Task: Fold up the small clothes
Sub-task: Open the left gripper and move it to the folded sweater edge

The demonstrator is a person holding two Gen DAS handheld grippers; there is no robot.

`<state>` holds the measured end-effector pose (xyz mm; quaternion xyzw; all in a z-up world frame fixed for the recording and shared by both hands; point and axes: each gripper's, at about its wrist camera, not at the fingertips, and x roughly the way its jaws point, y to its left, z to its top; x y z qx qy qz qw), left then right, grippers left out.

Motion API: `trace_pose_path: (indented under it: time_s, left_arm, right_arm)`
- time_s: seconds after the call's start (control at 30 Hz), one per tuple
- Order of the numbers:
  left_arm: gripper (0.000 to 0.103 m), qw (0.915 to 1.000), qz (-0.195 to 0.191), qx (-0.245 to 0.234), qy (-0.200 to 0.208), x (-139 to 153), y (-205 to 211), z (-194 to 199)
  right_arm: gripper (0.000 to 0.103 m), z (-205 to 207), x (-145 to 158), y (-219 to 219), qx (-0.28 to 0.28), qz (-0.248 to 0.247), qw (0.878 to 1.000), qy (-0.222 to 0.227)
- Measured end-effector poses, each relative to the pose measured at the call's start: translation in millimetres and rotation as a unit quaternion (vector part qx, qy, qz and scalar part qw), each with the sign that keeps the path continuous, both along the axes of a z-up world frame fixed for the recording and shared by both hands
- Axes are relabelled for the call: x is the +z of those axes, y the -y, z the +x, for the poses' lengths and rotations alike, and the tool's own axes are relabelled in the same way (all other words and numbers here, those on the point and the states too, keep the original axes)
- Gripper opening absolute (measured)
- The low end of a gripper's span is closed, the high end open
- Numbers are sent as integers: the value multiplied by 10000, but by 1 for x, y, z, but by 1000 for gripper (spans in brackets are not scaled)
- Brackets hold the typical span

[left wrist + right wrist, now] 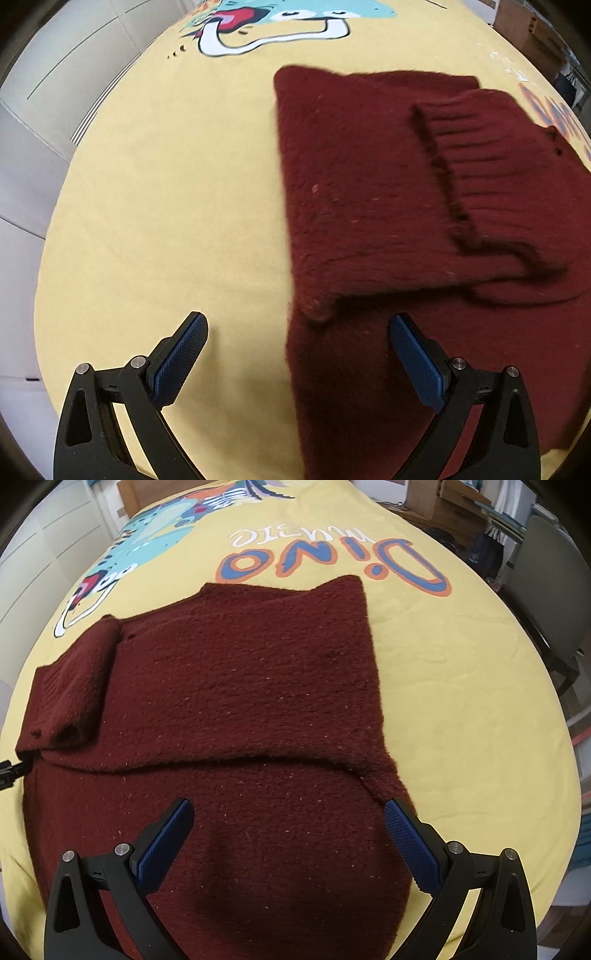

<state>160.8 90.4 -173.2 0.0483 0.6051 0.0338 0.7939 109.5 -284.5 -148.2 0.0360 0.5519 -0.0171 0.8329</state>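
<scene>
A dark red knitted sweater [251, 686] lies partly folded on a yellow printed bedcover [461, 686]. One sleeve with a ribbed cuff [487, 158] is folded over the body. My left gripper [295, 332] stands open above the sweater's left edge [295, 258], one pad over the yellow cover and the other over the knit, nothing gripped. My right gripper [288, 812] hovers open above the lower part of the sweater, just below a folded edge [258, 758]. A black piece at the far left of the right wrist view [9, 771] looks like part of the left gripper.
The bedcover carries a cartoon dinosaur print [258, 22] and large "Dino" lettering [332, 563]. White cupboard fronts [44, 110] stand on the left. A chair [550, 590] and cardboard boxes [443, 498] are off the right side.
</scene>
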Motion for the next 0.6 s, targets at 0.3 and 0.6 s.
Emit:
trace_pose_path:
  time_s: [0.3,0.6]
  left_arm:
    - [91,9996,-249,39,153,-7,4,21]
    - [42,9962,-820,-262,121,-6,14,23]
  right_arm:
    - [102,7,-1,-14,125,-165,9998,-78]
    - [102,30,17,-65,708,-209,9972,114]
